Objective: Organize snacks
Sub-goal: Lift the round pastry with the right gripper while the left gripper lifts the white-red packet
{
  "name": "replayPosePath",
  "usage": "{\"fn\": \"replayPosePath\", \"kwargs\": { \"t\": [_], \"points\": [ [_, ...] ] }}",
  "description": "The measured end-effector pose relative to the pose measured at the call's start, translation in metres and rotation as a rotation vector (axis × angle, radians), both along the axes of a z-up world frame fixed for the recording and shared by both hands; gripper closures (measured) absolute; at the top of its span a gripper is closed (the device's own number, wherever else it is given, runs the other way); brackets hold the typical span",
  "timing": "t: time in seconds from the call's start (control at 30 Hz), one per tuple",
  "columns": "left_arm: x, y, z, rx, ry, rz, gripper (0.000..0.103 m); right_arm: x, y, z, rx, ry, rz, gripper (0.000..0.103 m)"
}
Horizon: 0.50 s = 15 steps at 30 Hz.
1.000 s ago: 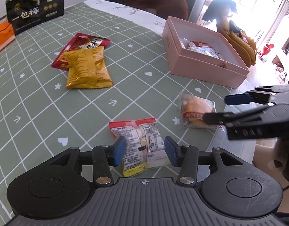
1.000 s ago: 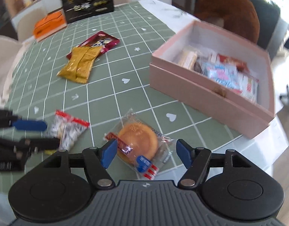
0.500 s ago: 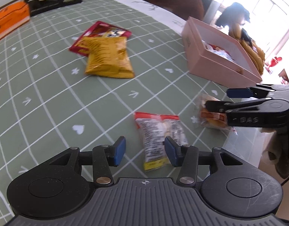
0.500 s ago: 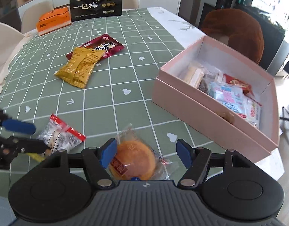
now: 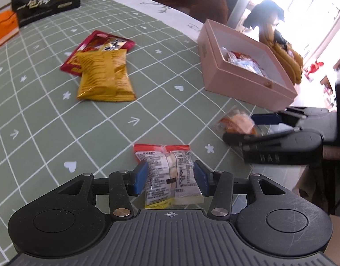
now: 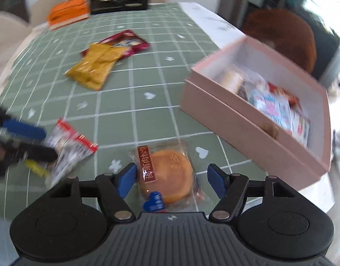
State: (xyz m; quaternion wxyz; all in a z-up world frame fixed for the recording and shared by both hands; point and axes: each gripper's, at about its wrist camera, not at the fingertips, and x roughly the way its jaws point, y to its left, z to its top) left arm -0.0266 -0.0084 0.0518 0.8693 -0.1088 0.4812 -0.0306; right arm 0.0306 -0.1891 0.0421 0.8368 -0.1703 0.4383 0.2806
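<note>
Left wrist: open claw astride snack packet

Both wrist cameras look steeply down from close above the near table edge. Each faces the far side, sharing the pink box at right

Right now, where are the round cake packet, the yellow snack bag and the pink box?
round cake packet (image 6: 167, 175), right wrist view, on the middle of the cake.
yellow snack bag (image 5: 104, 78), left wrist view, on the bag's centre.
pink box (image 6: 243, 126), right wrist view, on the near outer wall.
</note>
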Motion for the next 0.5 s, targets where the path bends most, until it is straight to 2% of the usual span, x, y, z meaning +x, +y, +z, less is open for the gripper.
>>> {"fn": "replayPosePath", "kwargs": {
  "t": [0.17, 0.27, 0.37, 0.43, 0.5],
  "points": [
    [0.001, -0.017, -0.006, 0.083, 0.007, -0.068, 0.050, 0.014, -0.015, -0.006, 0.055, 0.056, -0.117, 0.032],
    [0.001, -0.026, -0.011, 0.138, -0.021, -0.103, 0.042, 0.013, -0.022, -0.009, 0.063, 0.052, -0.133, 0.031],
    [0.002, -0.036, -0.011, 0.196, -0.044, -0.132, 0.039, 0.009, -0.024, -0.010, 0.055, 0.042, -0.133, 0.029],
    [0.002, -0.041, -0.011, 0.197, -0.044, -0.162, 0.041, 0.007, -0.026, -0.011, 0.059, 0.042, -0.139, 0.027],
    [-0.001, -0.039, -0.007, 0.160, -0.048, -0.155, 0.043, 0.006, -0.027, -0.011, 0.062, 0.043, -0.139, 0.026]
  ]
}}
